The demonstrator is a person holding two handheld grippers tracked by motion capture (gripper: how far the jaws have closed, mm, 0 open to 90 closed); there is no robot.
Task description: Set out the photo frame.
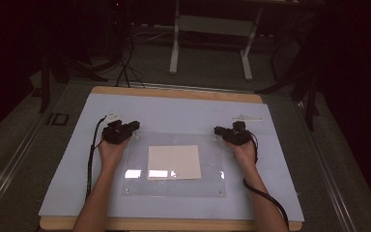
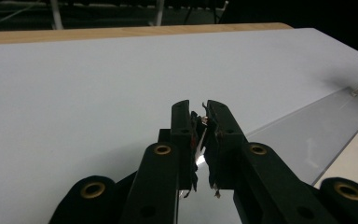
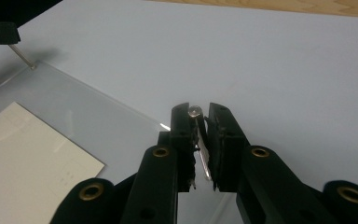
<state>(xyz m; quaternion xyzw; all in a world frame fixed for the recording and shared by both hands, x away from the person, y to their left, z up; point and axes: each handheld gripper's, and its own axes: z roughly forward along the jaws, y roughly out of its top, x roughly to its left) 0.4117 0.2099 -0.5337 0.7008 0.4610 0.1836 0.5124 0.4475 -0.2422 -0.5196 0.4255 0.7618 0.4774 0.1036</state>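
Observation:
A clear plastic plate [image 1: 174, 186] lies on a pale blue mat [image 1: 174, 108], with a cream sheet of paper [image 1: 174, 162] at its middle. My left gripper [image 1: 134, 126] sits at the plate's far left corner. In the left gripper view its jaws [image 2: 198, 106] are shut on a thin metal pin [image 2: 200, 140]. At the far right corner is my right gripper [image 1: 218, 130]; seen close [image 3: 199, 108], it is shut on a round-headed metal pin [image 3: 195, 111] standing over the plate's edge [image 3: 121, 109]. The other gripper's pin [image 3: 23, 57] touches the far corner.
The mat covers a wooden table [image 1: 174, 93]. Small pale bits lie on the mat beyond each gripper, one at the left [image 1: 112, 116] and a strip at the right [image 1: 246, 118]. A white table frame [image 1: 210, 24] and cables stand on the dark floor behind.

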